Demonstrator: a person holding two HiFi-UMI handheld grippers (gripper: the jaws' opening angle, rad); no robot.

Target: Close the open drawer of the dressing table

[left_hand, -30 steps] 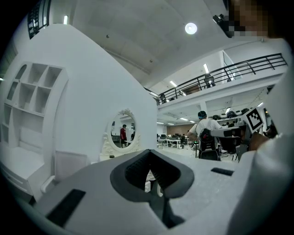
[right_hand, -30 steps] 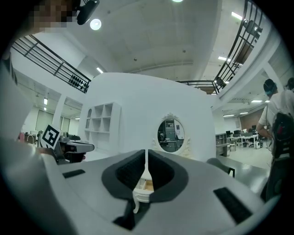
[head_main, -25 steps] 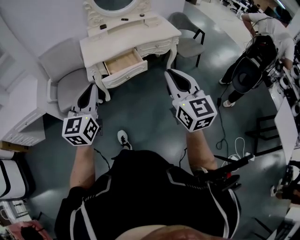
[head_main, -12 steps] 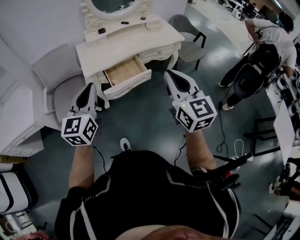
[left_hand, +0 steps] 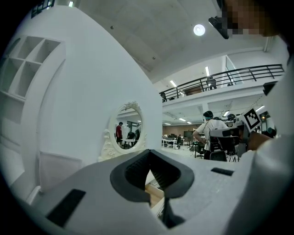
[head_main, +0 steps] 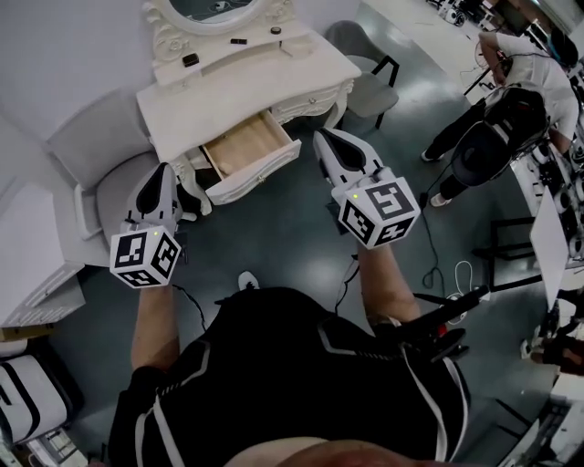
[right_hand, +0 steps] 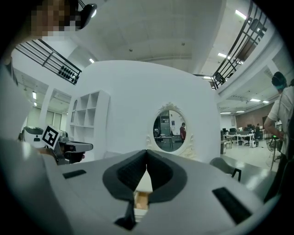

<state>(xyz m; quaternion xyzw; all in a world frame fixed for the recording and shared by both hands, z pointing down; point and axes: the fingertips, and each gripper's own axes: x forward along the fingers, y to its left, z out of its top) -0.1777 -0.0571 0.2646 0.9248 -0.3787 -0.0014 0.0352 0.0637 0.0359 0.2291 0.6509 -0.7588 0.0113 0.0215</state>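
The white dressing table (head_main: pixel 196 105) with its oval mirror (head_main: pixel 205 9) stands ahead of me. Its drawer (head_main: pixel 251 150) is pulled out, with the bare wooden inside showing. My left gripper (head_main: pixel 164 171) is shut and empty, short of the table's left front leg. The right gripper (head_main: pixel 325 136), also shut and empty, hangs just right of the drawer front without touching it. In the left gripper view, the left gripper (left_hand: pixel 149 151) points at the mirror (left_hand: pixel 127 126) and the drawer (left_hand: pixel 155 193). The right gripper (right_hand: pixel 147 151) looks at the mirror (right_hand: pixel 170 129), with the drawer (right_hand: pixel 141 200) below its tips.
A grey armchair (head_main: pixel 100 169) stands left of the table and a grey chair (head_main: pixel 365 68) to its right. A person (head_main: pixel 511 100) bends over equipment at the far right. Cables (head_main: pixel 438 264) lie on the floor. A white cabinet (head_main: pixel 32 260) sits at the left.
Both grippers have moved forward toward the dressing table, which now lies nearer to them. The drawer stays open.
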